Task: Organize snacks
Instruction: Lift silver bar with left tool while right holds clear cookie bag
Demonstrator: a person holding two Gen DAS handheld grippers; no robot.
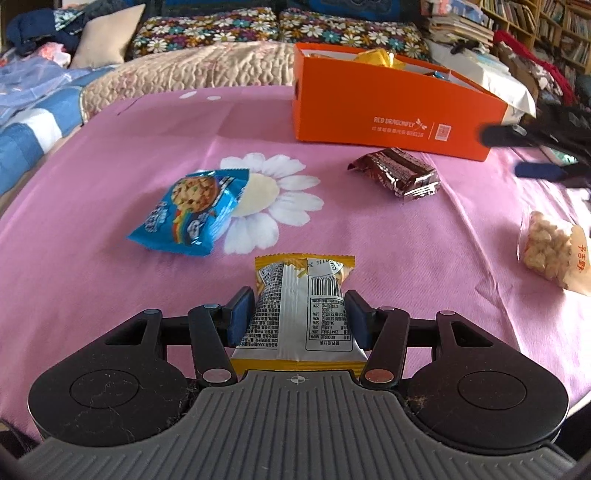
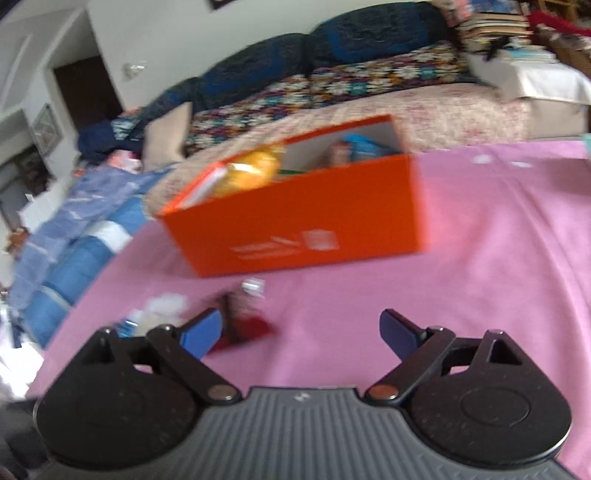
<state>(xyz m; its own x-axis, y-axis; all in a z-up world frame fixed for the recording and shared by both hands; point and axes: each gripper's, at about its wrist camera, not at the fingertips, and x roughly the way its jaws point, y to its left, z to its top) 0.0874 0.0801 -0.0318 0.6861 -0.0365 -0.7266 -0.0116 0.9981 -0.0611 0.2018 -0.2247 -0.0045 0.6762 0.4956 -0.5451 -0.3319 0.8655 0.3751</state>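
Observation:
My left gripper (image 1: 299,299) is shut on a yellow and silver snack packet (image 1: 303,273), its blue pads pinching the packet's waist above the pink cloth. An orange box (image 1: 388,110) stands at the far right with several snacks inside. A blue cookie bag (image 1: 192,210), a dark brown packet (image 1: 399,171) and a clear bag of puffed snacks (image 1: 550,251) lie loose on the cloth. In the blurred right wrist view my right gripper (image 2: 301,321) stands open with nothing between its fingers. It faces the orange box (image 2: 314,221), and the brown packet (image 2: 247,325) lies by its left finger.
A pink cloth with a white daisy print (image 1: 273,192) covers the surface. Behind it lie a quilted cover, floral cushions (image 1: 210,33) and a beige pillow (image 1: 107,37). A blue blanket (image 1: 26,122) hangs off the left edge. Stacked books and shelves (image 1: 517,29) fill the far right.

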